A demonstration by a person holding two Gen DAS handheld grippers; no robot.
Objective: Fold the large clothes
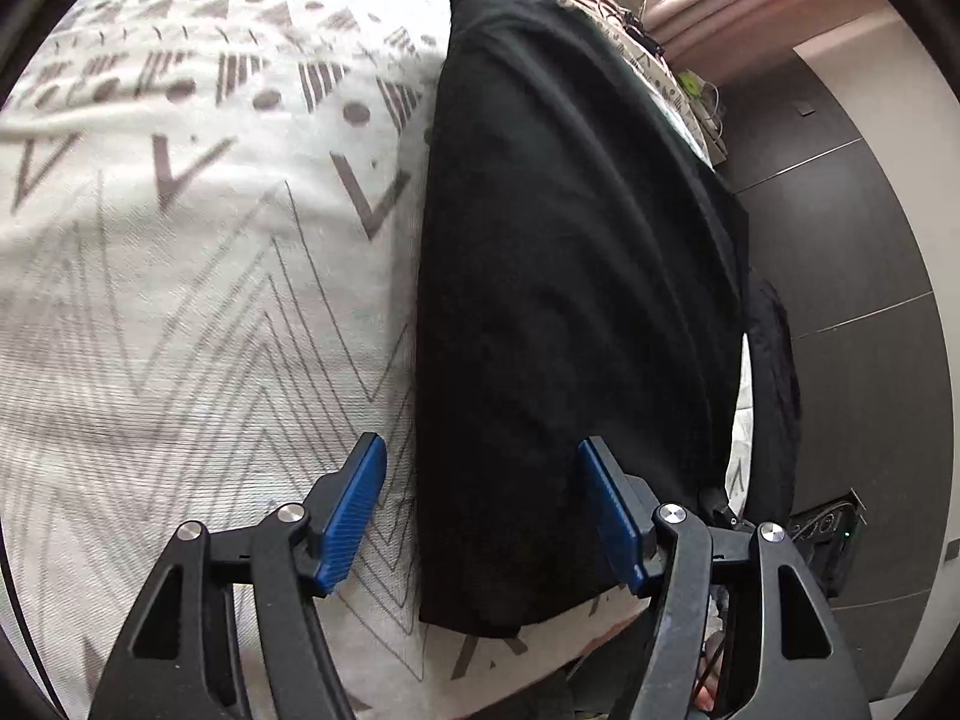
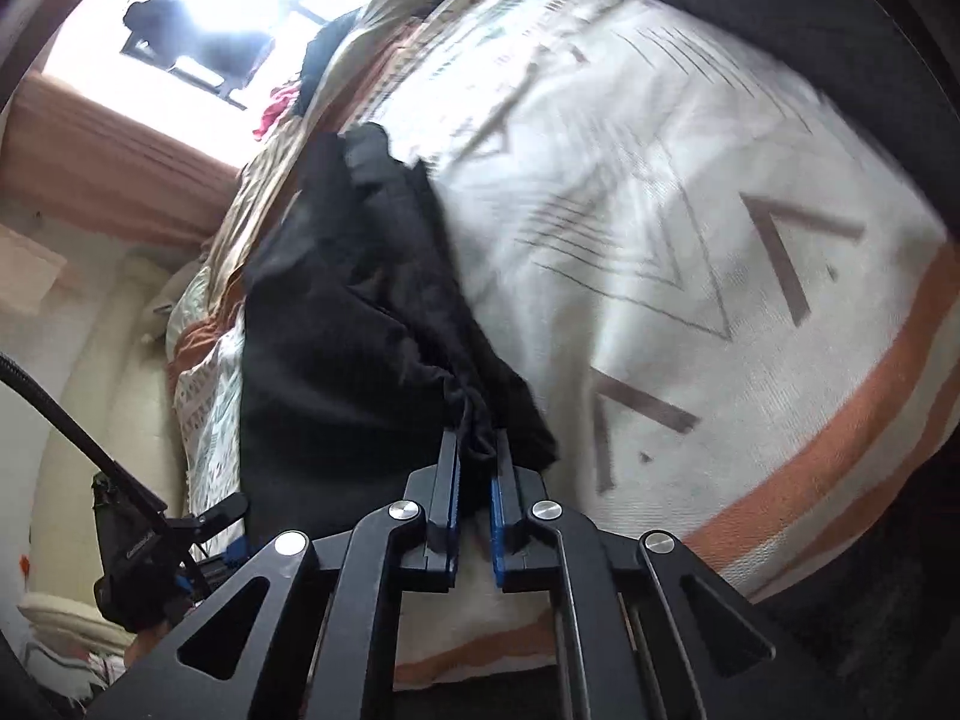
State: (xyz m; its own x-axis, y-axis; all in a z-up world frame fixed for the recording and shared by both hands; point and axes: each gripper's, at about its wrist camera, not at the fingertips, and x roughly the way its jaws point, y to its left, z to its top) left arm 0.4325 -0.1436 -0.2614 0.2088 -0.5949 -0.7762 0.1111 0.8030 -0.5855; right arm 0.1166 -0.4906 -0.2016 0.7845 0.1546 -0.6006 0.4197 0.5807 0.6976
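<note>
In the left wrist view, the left gripper (image 1: 480, 510) hangs over the near end of a black garment (image 1: 570, 276), its blue fingers (image 1: 354, 522) spread wide with nothing between them. One finger is above the bedspread (image 1: 180, 300), the other above the cloth, and the garment's long left edge runs straight between them. The garment lies on the bed as a long folded strip, its near hem close to the foot of the bed. Its right edge reaches the side of the bed, beyond which lies dark floor (image 1: 852, 300). To the left of the strip the patterned bedspread is broad and bare, giving wide room on that side.

In the right wrist view, the right gripper (image 2: 476, 480) has its fingers closed on a bunched fold of the same black garment (image 2: 348, 324), which stretches away from the fingers toward the head of the bed. To its right the bedspread (image 2: 690, 252) lies open up to an orange-striped border (image 2: 840, 444). Farther off are heaped bedding (image 2: 360, 48) and a bright window (image 2: 210, 0).
</note>
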